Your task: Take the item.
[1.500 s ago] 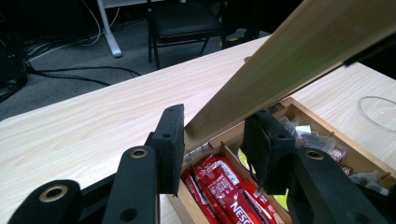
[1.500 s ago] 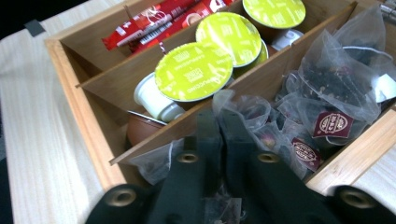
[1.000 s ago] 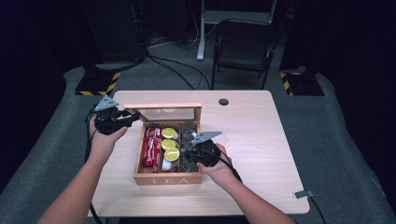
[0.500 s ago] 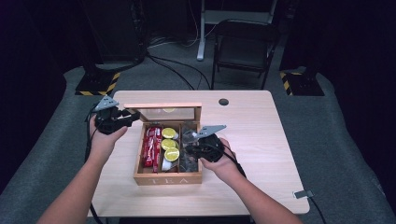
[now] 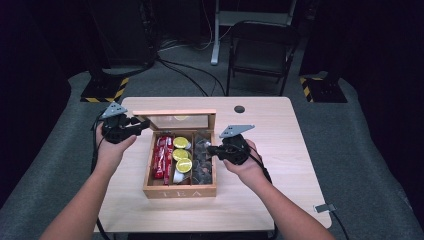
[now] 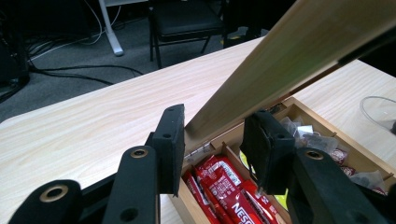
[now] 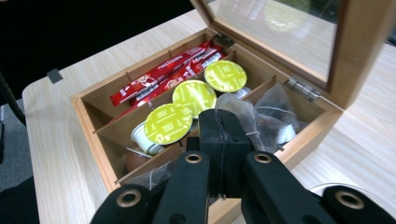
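A wooden tea box (image 5: 180, 191) stands on the table with its glass lid (image 5: 175, 114) raised upright. My left gripper (image 5: 145, 124) is shut on the lid's left edge; in the left gripper view its jaws (image 6: 212, 140) flank the wooden lid frame (image 6: 289, 51). My right gripper (image 5: 211, 150) hovers over the box's right compartment. Its jaws (image 7: 224, 121) are shut on a pale tea bag (image 7: 238, 105) that sits above the divider. Red sachets (image 7: 159, 79) fill the left compartment and yellow-lidded pods (image 7: 196, 95) the middle one.
The light wooden table (image 5: 270, 130) has bare room to the right of the box and a round cable hole (image 5: 239, 108) at the back. A folding chair (image 5: 262, 47) stands behind the table. Cables trail from both grippers.
My right gripper has risen a little out of the right compartment, still shut. The left gripper and the lid have stayed where they were.
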Demonstrator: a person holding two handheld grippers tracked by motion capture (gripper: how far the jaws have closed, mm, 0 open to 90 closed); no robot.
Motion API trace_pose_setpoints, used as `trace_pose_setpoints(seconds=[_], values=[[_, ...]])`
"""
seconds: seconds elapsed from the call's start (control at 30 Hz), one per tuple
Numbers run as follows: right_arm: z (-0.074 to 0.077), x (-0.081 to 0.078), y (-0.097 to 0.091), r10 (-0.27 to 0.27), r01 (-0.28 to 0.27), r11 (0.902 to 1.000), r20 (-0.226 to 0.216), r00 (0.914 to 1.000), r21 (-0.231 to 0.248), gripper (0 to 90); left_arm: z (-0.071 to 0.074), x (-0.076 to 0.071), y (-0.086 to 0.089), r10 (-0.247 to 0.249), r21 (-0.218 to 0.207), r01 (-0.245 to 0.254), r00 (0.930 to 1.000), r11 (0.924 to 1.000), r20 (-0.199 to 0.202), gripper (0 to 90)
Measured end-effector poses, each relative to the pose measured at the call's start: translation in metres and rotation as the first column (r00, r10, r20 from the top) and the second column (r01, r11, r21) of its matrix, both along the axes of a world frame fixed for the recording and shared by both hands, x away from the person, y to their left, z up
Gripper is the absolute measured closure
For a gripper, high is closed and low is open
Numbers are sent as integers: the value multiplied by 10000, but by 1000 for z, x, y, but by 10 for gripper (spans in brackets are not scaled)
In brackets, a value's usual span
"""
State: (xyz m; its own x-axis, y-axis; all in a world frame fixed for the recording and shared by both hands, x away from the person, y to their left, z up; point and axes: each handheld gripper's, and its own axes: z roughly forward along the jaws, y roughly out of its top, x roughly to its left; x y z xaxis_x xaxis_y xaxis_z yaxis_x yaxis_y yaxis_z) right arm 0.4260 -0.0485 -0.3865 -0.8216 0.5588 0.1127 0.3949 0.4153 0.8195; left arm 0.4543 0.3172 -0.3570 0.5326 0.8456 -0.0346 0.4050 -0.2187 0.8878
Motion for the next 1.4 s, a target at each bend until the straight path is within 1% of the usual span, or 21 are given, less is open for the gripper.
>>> trace_pose_setpoints(seconds=[0.07, 0.13, 0.17, 0.23, 0.27, 0.4, 0.43, 0.6, 0.83, 0.87, 0.93, 1.0, 1.03, 1.1, 1.13, 1.17, 1.27, 1.3, 1.4], values=[[2, 1, -2, -121, 121, 9999, -18, 9999, 31, 900, 0, 0, 0, 6, 3, -6, 10000, 10000, 4, 590], [4, 3, -5, -153, 153, 9999, 95, 9998, 5, 900, 0, 0, 0, 3, 5, -3, 10000, 10000, 1, 591], [6, 4, -8, -293, 293, 9996, 63, 9996, 12, 900, 0, 0, 0, 2, 8, -2, 10000, 10000, 3, 590], [7, 5, -9, -318, 318, 9995, 72, 9995, -12, 900, 0, 0, 0, 1, 6, -1, 10000, 10000, -1, 590], [7, 6, -11, -341, 341, 9994, 156, 9993, -32, 900, 0, 0, 0, -2, 8, 2, 10000, 10000, -1, 591], [9, 9, -16, -521, 523, 9986, 198, 9984, -64, 900, 0, 0, 0, -7, 4, 7, 10000, 10000, -3, 590], [10, 10, -18, -620, 621, 9981, 151, 9980, -53, 900, 0, 0, 0, -8, 6, 8, 10000, 10000, -2, 591], [11, 13, -25, -745, 747, 9972, 229, 9970, -62, 900, 0, 0, 0, 0, 5, 0, 10000, 10000, 1, 590], [8, 17, -32, -999, 1002, 9949, 222, 9947, -128, 900, 0, 0, 0, 10, 2, -10, 10000, 10000, 13, 590], [8, 17, -34, -1105, 1107, 9938, 177, 9937, -124, 900, 0, 0, 0, 12, 2, -12, 10000, 10000, 14, 590], [7, 18, -35, -1083, 1087, 9939, 236, 9938, -165, 900, 0, 1, 0, 12, 4, -12, 10000, 10000, 20, 591], [5, 19, -38, -1103, 1110, 9935, 253, 9936, -269, 900, 0, 1, 0, 2, 15, -2, 10000, 10000, 20, 590], [4, 19, -38, -1124, 1130, 9933, 244, 9934, -243, 900, 0, 0, 0, 11, 8, -11, 10000, 10000, 16, 591], [1, 19, -40, -1248, 1251, 9918, 125, 9921, -246, 900, 0, 0, 0, -3, 21, 3, 10000, 10000, 23, 591], [0, 20, -41, -1220, 1225, 9920, 185, 9924, -294, 900, 0, 0, 0, -4, 24, 4, 10000, 10000, 20, 591], [-1, 19, -42, -1292, 1295, 9911, 103, 9916, -298, 900, 0, 0, 0, 1, 23, -1, 10000, 10000, 22, 591], [-4, 20, -45, -1344, 1347, 9903, 103, 9909, -345, 899, 0, 0, 0, 7, 27, -7, 10000, 10000, 23, 591], [-6, 20, -46, -1362, 1367, 9897, 122, 9906, -433, 899, 0, 0, 0, 3, 19, -3, 10000, 10000, 28, 591], [-8, 20, -48, -1411, 1416, 9890, 134, 9899, -430, 899, 0, 0, 0, -2, 23, 2, 10000, 10000, 23, 591]])
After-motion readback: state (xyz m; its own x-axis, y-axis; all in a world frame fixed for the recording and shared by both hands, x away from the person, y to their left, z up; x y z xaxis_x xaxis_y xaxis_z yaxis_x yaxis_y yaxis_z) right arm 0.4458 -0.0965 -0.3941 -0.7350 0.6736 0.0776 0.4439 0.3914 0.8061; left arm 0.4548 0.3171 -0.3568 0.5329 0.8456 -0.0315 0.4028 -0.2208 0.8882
